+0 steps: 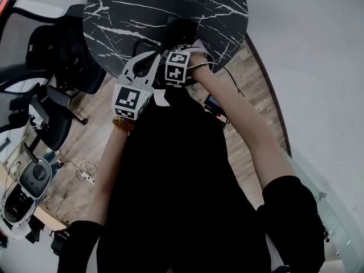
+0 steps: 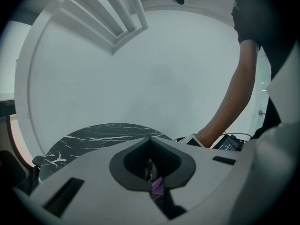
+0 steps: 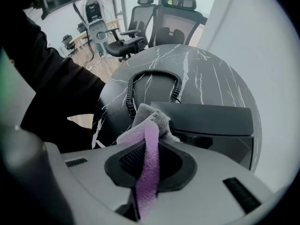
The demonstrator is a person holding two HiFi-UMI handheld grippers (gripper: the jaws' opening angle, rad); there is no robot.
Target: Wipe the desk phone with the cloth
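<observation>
Head view, looking steeply down a person dressed in black, shows both bare forearms reaching forward to the near edge of a round, black marble-patterned counter [image 1: 142, 10]. The left arm runs almost straight, with a beaded bracelet [image 1: 123, 124] at the wrist. The right arm bends in from the right across a wooden floor [image 1: 85, 135]. The left hand-held gripper [image 1: 154, 57] hangs just off the counter's rim with its white jaws meeting at the tip. The right hand-held gripper [image 1: 190, 47] sits close beside it, over the counter, pinching a cloth [image 1: 197, 43] whose pale edge barely shows from above. Right gripper view makes that grip plain: the jaws are clamped on a purple and grey fold of the cloth, and the bunched end is pressed against the near edge of the dark desk phone [image 3: 211, 118]. The phone stands on the counter with its coiled cord [image 3: 154, 74] looping behind it and office chairs [image 3: 176, 20] beyond. From overhead the phone is only a dark shape behind the marker cubes. Left gripper view points upward at a pale wall [image 2: 154, 78] and shows that hand-held gripper's jaws pressed together. A small purple fleck [image 2: 158, 185] sits at the seam, and what it is cannot be told. The person's right forearm comes down at that view's right toward the counter.
</observation>
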